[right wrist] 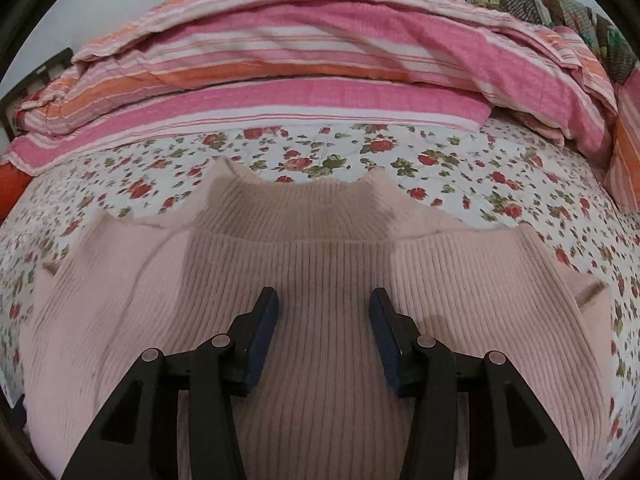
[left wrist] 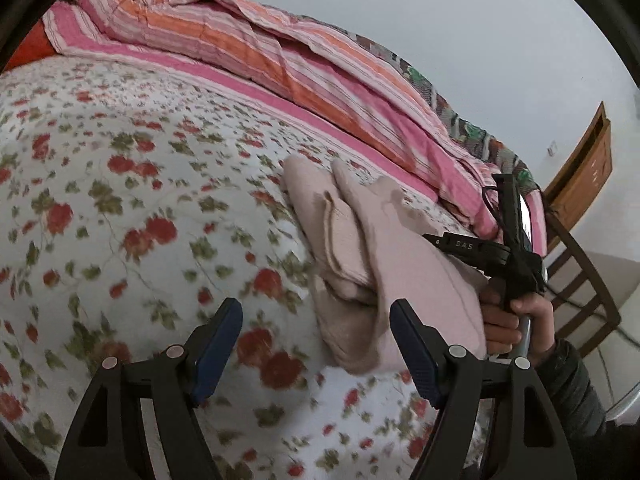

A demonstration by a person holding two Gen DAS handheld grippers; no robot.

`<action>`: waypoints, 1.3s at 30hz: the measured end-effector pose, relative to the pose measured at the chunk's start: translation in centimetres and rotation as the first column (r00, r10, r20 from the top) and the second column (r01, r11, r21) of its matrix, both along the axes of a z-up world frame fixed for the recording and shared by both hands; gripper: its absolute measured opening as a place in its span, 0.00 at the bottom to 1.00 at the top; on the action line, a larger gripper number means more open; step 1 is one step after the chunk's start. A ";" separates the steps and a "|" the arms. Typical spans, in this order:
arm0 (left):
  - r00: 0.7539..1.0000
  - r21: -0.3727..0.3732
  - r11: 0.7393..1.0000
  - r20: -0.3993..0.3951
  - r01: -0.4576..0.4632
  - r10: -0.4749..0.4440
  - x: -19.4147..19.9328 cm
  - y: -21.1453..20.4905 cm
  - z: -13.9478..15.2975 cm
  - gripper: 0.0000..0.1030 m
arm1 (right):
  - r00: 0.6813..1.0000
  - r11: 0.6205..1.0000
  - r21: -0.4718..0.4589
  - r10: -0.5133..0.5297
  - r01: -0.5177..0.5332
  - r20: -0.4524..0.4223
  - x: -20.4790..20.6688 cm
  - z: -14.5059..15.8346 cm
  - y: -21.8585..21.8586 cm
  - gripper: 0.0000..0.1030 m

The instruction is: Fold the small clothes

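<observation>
Ribbed matt knit sweater (right wrist: 320, 264) on floral cloth bedsheet (right wrist: 460, 160)

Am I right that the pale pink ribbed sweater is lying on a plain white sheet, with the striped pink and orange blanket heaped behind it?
Not quite. The sheet is not plain white: it is white with a print of red roses and green leaves, as the right wrist view shows. The rest holds: the pale pink ribbed sweater lies on it, and the striped pink and orange blanket is heaped behind.
</observation>
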State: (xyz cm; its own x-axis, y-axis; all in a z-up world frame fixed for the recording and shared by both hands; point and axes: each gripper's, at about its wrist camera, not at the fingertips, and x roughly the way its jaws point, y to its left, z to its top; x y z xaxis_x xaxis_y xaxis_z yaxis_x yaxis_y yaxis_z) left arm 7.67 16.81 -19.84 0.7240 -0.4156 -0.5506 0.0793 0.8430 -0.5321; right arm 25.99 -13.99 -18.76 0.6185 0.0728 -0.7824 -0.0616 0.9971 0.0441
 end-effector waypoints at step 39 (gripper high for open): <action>0.999 -0.182 0.983 0.046 0.012 -0.004 0.2 -5.0 -0.6 0.66 | 0.990 0.977 0.201 0.046 -0.072 0.131 -19.4 1.2 -8.5 0.43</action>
